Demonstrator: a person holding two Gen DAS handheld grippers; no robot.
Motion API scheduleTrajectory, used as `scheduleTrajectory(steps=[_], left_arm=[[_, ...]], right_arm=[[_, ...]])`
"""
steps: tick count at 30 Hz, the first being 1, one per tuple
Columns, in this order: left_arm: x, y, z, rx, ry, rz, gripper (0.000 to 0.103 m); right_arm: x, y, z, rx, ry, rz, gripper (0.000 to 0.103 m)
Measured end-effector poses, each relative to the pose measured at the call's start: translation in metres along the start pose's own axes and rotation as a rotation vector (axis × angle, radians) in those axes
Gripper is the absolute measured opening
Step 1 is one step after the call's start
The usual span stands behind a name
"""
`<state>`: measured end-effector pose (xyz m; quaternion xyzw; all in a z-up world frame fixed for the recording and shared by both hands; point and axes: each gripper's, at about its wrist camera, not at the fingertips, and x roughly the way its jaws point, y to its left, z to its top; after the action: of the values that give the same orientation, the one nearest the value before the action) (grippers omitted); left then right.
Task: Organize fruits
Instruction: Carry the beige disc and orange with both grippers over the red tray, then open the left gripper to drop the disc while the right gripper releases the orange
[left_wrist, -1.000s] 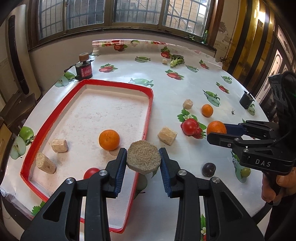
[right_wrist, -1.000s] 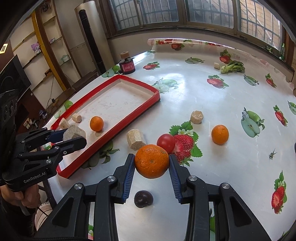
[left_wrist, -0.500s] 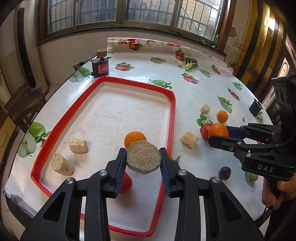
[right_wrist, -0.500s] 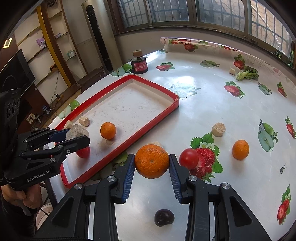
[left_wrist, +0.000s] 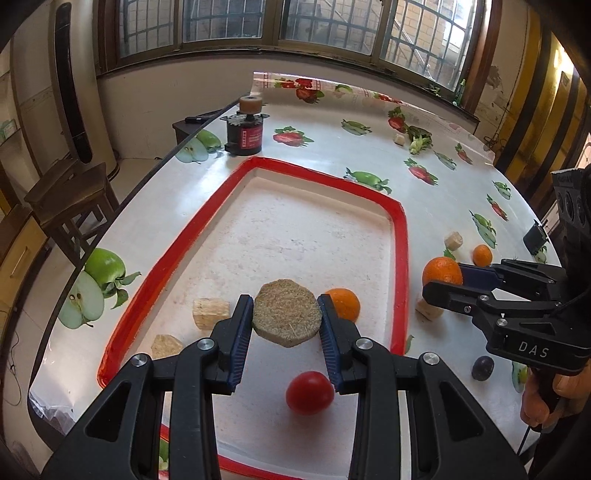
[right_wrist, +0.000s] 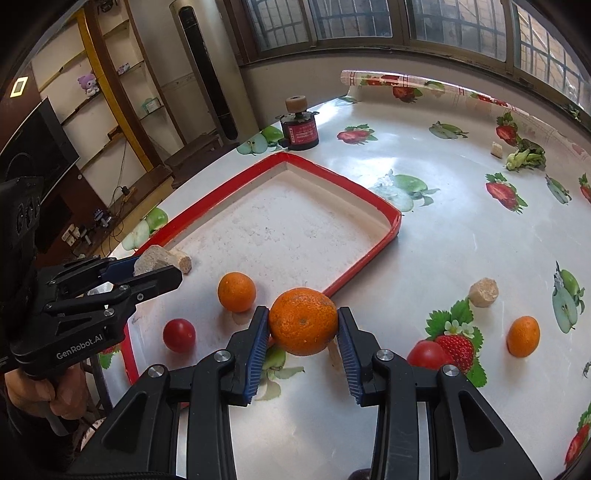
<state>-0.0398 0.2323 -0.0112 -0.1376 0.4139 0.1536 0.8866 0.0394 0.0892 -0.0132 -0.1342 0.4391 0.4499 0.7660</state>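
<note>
Between the blue pads of my right claw (right_wrist: 303, 325) sits a large orange (right_wrist: 303, 320), pinched on both sides and held up off the table (right_wrist: 461, 236). It hangs just outside the red-rimmed tray (right_wrist: 364, 260), near that rim's long edge. My left claw (left_wrist: 286, 319) is closed to the width of a flat, coarse tan disc (left_wrist: 286, 318), gripping it by its edges above the tray floor.

I judge this to be the carry-and-place step: both pieces are lifted and neither is set down yet. For the orange, the next move calls for crossing the rim and lowering onto bare tray floor before the pads spread; being round, it may roll once freed, so a low release seems wise.

Just ahead of the left claw and to its right lies a smaller orange (left_wrist: 343, 303), already in the tray. Below that claw rests a red tomato (left_wrist: 309, 392); ahead and to its left sit two pale blocks (left_wrist: 210, 312), also inside.

Right of my right claw, out on the table, I count another tomato (right_wrist: 424, 355), a small orange (right_wrist: 522, 336) and a tan chunk (right_wrist: 483, 291). A dark plum (left_wrist: 482, 367) lies beneath the right claw in the left view.
</note>
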Motion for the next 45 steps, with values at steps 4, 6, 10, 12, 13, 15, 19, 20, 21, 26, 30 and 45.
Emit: scheduleTrajectory(steps=[4,6,10,12,13,15,19,20,21,26,30,45], left_arm=[[0.009,0.013,0.010,-0.022,0.006,0.019,0.033],[0.014,0.017,0.015,-0.028,0.010,0.029,0.033],[0.029,0.025,0.022,-0.043,0.033,0.033,0.033],[0.036,0.029,0.024,-0.059,0.048,0.027,0.033],[0.039,0.030,0.024,-0.064,0.052,0.027,0.033],[0.045,0.032,0.024,-0.074,0.060,0.030,0.033],[0.056,0.033,0.026,-0.074,0.075,0.033,0.033],[0.059,0.032,0.026,-0.070,0.082,0.038,0.033],[0.062,0.031,0.027,-0.067,0.090,0.040,0.033],[0.070,0.031,0.026,-0.068,0.126,0.033,0.033],[0.074,0.032,0.025,-0.075,0.165,0.032,0.033],[0.045,0.030,0.016,-0.095,0.109,0.072,0.044]], right_arm=[[0.011,0.005,0.012,0.008,0.003,0.018,0.038],[0.018,0.008,0.019,0.004,0.005,0.020,0.038],[0.036,0.013,0.031,0.001,0.015,0.020,0.038],[0.046,0.013,0.035,0.009,0.025,0.017,0.038],[0.050,0.012,0.037,0.013,0.029,0.017,0.038],[0.057,0.011,0.040,0.018,0.041,0.016,0.038],[0.069,0.008,0.042,0.018,0.059,0.010,0.038],[0.072,0.007,0.042,0.019,0.065,0.009,0.038],[0.075,0.007,0.041,0.019,0.071,0.008,0.038],[0.084,0.007,0.040,0.007,0.088,-0.007,0.038],[0.084,0.009,0.039,-0.003,0.088,-0.019,0.040],[0.051,0.014,0.033,-0.024,0.047,-0.029,0.049]])
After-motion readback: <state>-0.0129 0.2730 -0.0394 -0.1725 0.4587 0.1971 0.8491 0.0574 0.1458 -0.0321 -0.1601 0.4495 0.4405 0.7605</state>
